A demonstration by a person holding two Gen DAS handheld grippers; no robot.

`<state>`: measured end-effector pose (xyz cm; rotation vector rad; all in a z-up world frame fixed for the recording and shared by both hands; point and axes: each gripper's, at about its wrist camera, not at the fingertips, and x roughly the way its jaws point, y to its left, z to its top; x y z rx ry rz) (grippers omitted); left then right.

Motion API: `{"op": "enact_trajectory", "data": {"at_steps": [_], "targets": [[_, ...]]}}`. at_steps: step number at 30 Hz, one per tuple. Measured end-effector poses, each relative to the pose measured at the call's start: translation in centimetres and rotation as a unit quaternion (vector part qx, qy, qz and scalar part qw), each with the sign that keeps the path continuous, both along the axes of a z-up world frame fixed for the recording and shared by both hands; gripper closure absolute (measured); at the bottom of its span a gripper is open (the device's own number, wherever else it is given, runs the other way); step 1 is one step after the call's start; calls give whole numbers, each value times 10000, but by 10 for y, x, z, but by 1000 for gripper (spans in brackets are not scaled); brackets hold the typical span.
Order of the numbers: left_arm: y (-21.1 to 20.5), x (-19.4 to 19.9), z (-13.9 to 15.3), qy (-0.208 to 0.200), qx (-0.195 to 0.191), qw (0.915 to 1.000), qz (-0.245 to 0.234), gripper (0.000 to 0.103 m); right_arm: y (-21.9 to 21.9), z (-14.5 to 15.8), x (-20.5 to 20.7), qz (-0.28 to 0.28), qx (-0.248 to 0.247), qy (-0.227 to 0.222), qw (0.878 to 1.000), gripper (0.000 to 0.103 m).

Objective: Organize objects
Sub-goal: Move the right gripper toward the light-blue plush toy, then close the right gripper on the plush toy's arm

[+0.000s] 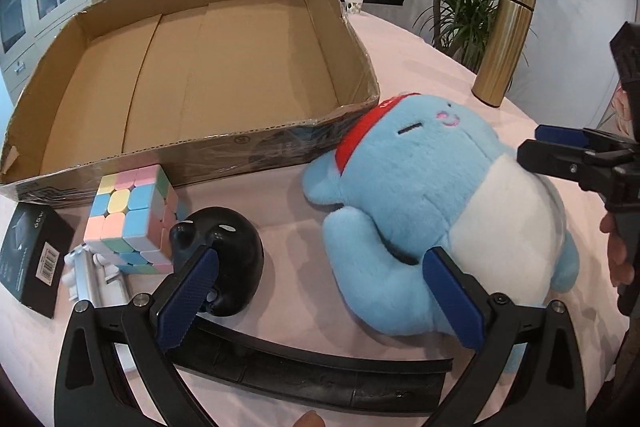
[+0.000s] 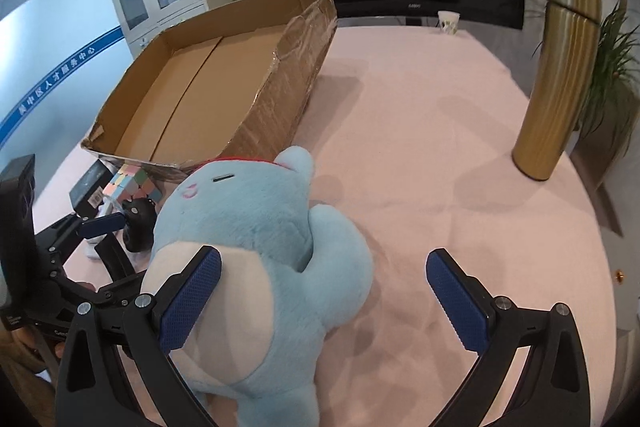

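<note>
Plush [image 1: 432, 195]: blue, on its back on the table, just beyond the box's [image 1: 208, 75] near corner; an arm lies between the left gripper's [image 1: 320, 287] fingers, belly beside its right finger.
Left gripper: fingers spread, holding nothing; black lump [image 1: 228, 259] at its left finger.
Right gripper [image 2: 324, 297]: fingers spread wide; left finger touching the belly, right finger over bare cloth.
Handling: likely light, soft, squashy, not fragile; fur should grip well.
Hold: judged best across the arm or body, closing deep.
Box: empty.
</note>
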<state>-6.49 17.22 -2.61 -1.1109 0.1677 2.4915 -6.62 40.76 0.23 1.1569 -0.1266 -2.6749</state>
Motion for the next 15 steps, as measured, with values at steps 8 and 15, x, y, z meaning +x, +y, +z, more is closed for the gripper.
{"op": "enact_trajectory", "data": {"at_steps": [8,15], "targets": [[6,6,2,53,-125,9996,-260,1,6,-5,-12,226,-216,-204,9993,0],[3,6,4,-137,99,9982,-572,1,9,-5,-27,535,-464,-542,9960,9]]}}
